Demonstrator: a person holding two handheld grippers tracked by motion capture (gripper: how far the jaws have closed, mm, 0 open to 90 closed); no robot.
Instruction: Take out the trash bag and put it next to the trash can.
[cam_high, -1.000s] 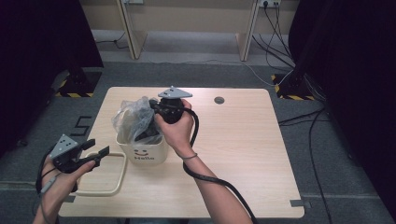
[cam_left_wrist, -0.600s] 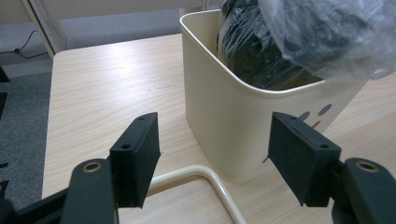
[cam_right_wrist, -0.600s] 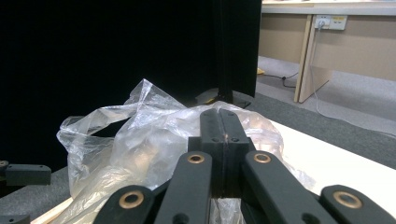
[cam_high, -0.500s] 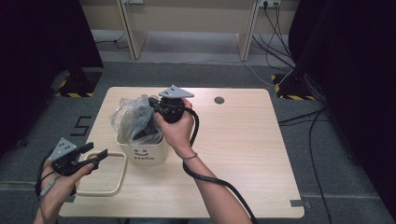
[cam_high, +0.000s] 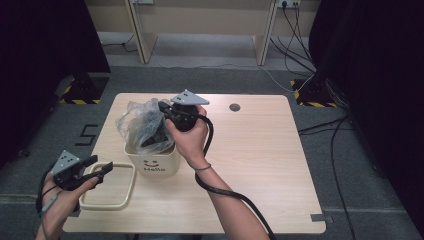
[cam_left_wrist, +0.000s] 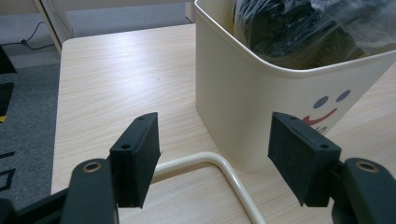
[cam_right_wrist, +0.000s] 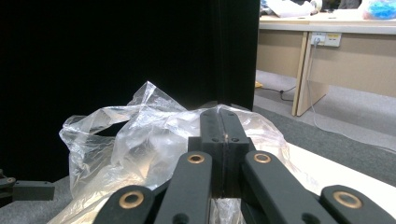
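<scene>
In the bin (cam_high: 159, 162), crumpled clear bag (cam_high: 137, 122)

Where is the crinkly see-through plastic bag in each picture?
High view: the plastic bag puffs out of the cream bin, left of middle, beside the right gripper.
Left gripper view: top right, stuffed inside the bin with the smiley face.
Right gripper view: lower left to middle, behind the shut fingers.
Shared landmark: the wooden table, also at and.
</scene>
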